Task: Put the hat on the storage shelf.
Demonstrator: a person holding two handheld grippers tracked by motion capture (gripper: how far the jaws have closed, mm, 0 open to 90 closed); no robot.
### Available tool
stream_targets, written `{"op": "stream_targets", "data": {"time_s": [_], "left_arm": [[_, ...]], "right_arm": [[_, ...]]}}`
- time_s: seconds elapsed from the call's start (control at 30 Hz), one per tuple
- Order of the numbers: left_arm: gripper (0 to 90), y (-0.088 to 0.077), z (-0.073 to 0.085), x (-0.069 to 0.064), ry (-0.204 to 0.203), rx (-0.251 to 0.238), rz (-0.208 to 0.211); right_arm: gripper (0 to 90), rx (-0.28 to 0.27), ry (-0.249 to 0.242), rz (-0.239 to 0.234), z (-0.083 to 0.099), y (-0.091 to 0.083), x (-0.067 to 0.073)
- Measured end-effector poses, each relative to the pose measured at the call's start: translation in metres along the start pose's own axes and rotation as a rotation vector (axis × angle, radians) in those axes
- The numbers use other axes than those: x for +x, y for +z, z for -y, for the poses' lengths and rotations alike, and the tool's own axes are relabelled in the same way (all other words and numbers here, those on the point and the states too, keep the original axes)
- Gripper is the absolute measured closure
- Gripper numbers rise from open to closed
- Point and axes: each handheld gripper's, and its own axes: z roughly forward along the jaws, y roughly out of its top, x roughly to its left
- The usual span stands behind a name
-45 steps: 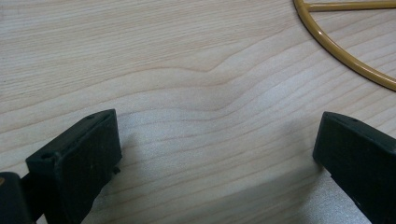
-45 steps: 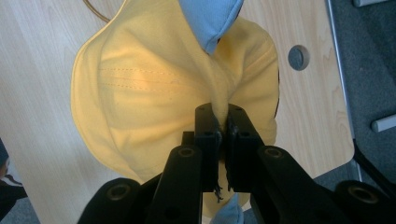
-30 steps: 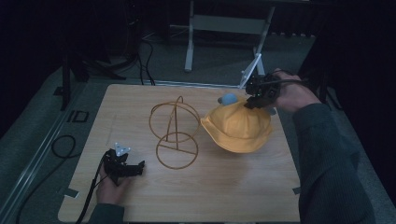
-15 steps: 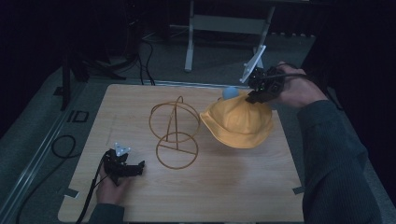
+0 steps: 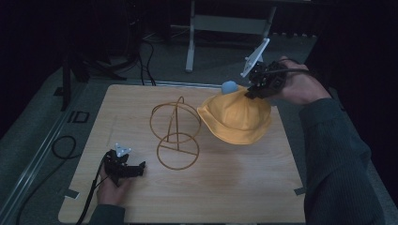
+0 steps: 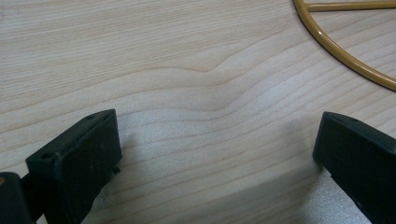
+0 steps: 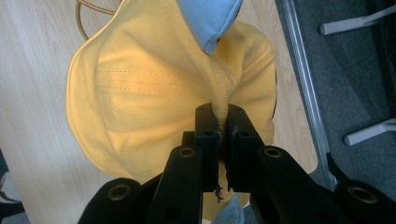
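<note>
A yellow hat (image 5: pixel 237 117) with a light blue pompom (image 5: pixel 229 86) hangs over the right half of the wooden table (image 5: pixel 234 187), lifted clear of the wood. My right gripper (image 5: pixel 251 91) is shut on a fold of its crown; in the right gripper view the jaws pinch the yellow cloth (image 7: pixel 222 112) under the blue pompom (image 7: pixel 208 18). A gold wire hat stand (image 5: pixel 176 133) rises upright at the table's middle, left of the hat. My left gripper (image 5: pixel 138 169) rests near the front left, open, with bare wood between its jaws (image 6: pixel 215 154) and the stand's ring (image 6: pixel 345 60) ahead.
A metal rail (image 5: pixel 37 154) with a black cable (image 5: pixel 61 147) runs along the table's left side. Grey floor and a white frame leg (image 5: pixel 190 37) lie beyond the far edge. Tape tabs (image 5: pixel 300 191) mark the table's front corners.
My right gripper has risen and carried the yellow hat up off the table; the hat now hangs higher and nearer the far right corner. The left gripper has kept still.
</note>
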Motion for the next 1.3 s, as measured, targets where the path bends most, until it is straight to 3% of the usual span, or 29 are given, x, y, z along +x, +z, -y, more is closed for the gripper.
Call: {"op": "stream_targets", "data": {"time_s": [0.73, 1.3], "left_arm": [[0.8, 0.000, 0.000, 0.000, 0.000, 0.002, 0.001], [0.8, 0.000, 0.000, 0.000, 0.000, 0.002, 0.002]], "right_arm": [[85.3, -0.123, 0.028, -0.001, -0.006, -0.007, 0.000], [85.2, -0.189, 0.021, 0.001, -0.030, -0.004, 0.005]]}}
